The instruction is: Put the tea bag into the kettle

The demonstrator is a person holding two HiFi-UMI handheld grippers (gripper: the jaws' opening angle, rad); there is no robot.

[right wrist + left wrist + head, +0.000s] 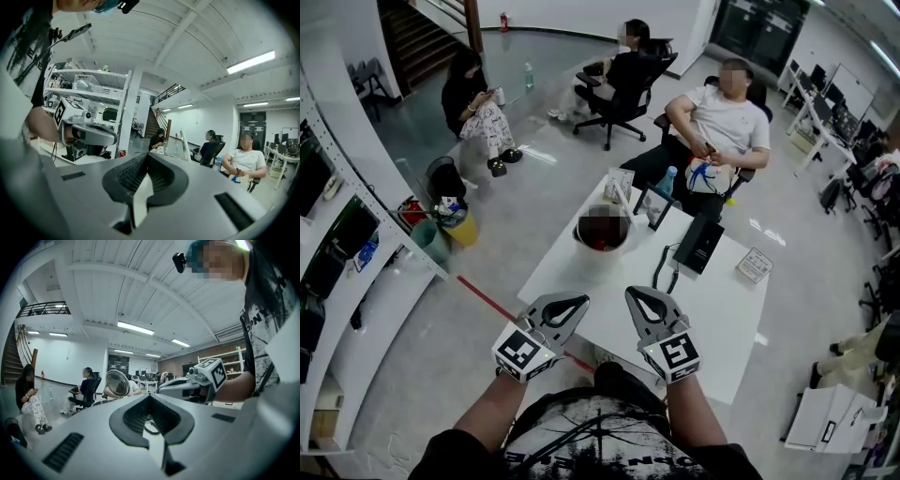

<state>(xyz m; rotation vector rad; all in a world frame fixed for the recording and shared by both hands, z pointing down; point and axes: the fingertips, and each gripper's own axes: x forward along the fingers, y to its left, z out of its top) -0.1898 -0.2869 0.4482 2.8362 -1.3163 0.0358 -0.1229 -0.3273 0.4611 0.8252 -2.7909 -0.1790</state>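
The person is holding both grippers side by side over the near edge of the white table (712,309). The left gripper (578,301) is pointing out flat. Its jaws are sitting pressed together with nothing between them. The right gripper (637,293) is tipping down a little. Its jaws are sitting fully closed too, gripping nothing that I can see.

The kettle (600,264) is standing on the far left part of the table, well apart from both grippers. Its round lid (117,383) is standing open. I am not finding the tea bag in any view. A small flat packet (755,264) is lying at the right side of the table, but I cannot tell if that is it. A black box (698,244) is sitting to the right of the kettle, and a black cord (661,267) is curling on the table between them.

I am thinking the job is only starting, and a few things could be going wrong:
- With closed jaws, a gripper would just be pushing the tea bag away, so one needs opening first.
- A tea bag is thin and light, so it could be slipping out on the way.
- The cord is lying close to the kettle, so a gripper could be catching it and tugging the kettle.
- A bump could also be tipping the standing cards (621,184) just past the kettle
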